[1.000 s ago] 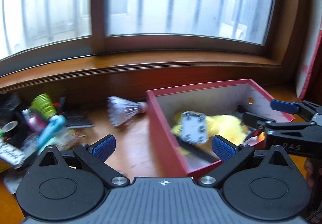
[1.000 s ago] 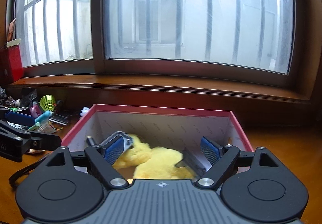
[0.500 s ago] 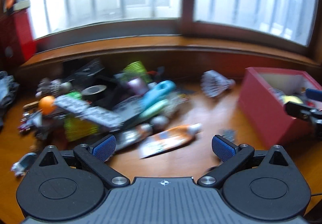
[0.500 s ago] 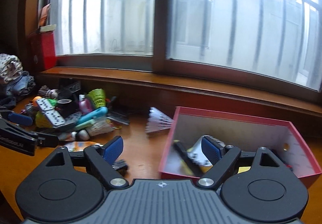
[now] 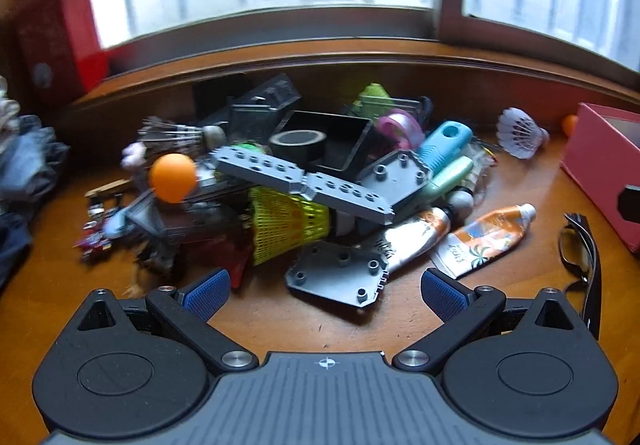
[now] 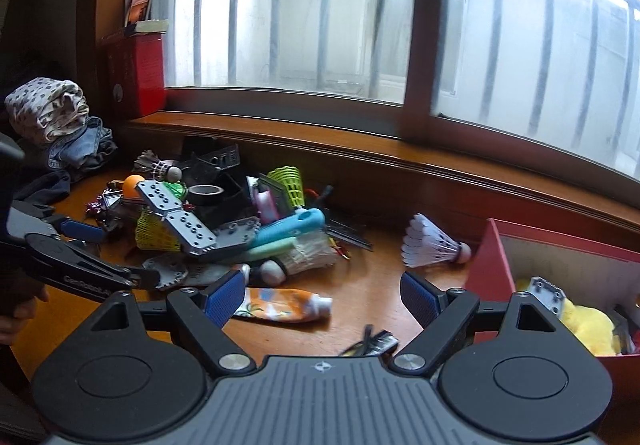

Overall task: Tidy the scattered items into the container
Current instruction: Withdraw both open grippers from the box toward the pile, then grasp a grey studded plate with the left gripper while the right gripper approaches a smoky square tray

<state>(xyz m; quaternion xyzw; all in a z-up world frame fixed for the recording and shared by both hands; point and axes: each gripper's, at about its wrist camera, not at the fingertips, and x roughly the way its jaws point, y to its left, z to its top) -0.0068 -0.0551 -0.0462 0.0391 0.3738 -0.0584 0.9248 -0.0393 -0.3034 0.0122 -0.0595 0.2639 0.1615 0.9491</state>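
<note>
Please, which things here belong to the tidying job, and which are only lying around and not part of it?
Part of the job:
red box
white shuttlecock
orange tube
orange ball
yellow shuttlecock
grey studded plate
glasses

Just lying about:
folded clothes
red book by the window
window sill

Jumbled item pile (image 5: 320, 185) on wooden desk; red box (image 6: 560, 285) right, part-filled.
</note>
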